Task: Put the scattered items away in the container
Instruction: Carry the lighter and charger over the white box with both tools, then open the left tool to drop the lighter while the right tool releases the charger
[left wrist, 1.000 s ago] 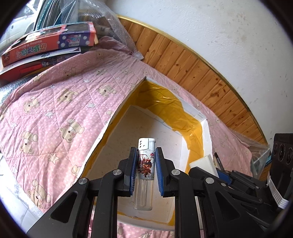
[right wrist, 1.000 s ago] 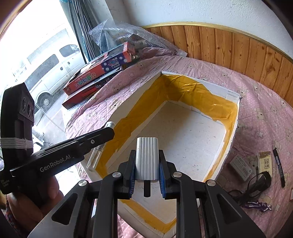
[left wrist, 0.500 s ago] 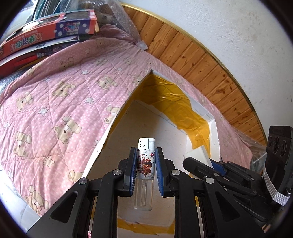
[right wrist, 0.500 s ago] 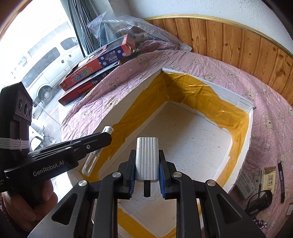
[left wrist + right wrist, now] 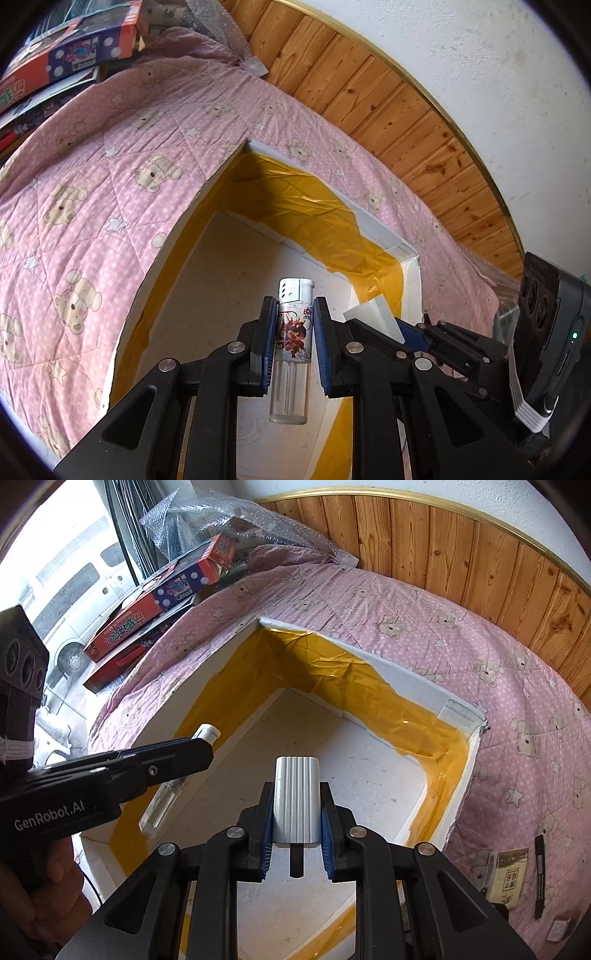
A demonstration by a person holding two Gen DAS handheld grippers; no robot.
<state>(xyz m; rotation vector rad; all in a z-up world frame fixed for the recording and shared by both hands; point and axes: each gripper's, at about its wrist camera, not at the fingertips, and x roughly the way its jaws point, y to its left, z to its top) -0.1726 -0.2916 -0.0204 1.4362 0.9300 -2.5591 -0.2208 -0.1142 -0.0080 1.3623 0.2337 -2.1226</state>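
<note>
The left hand-held gripper (image 5: 294, 347) is pinching a clear lighter (image 5: 291, 347) with a little cartoon picture on it. The lighter stands up between the 2 blue pads, and its silver top pokes out past the tips. The right hand-held gripper (image 5: 296, 823) is pinching a small white ribbed block (image 5: 296, 801), which also sticks out past its tips.

Both hand-held grippers hang over the container (image 5: 421, 688), a white foam box with yellow tape on its inside walls. The box sits on a bed with a pink teddy-bear quilt (image 5: 461, 635). The white floor of the box lies right below and ahead of both sets of tips, and it looks empty.

So the step now is dropping off: both things have been carried to the box but not let go yet. Next, each hand-held gripper should dip a bit lower into the box and then spread its pads so the lighter and the block land on the floor, not on the rim.

More things wait on the quilt, off to the right of the right hand-held gripper: a black pen (image 5: 540, 877) and a small tan packet (image 5: 509, 877). Those likely come after.
</note>
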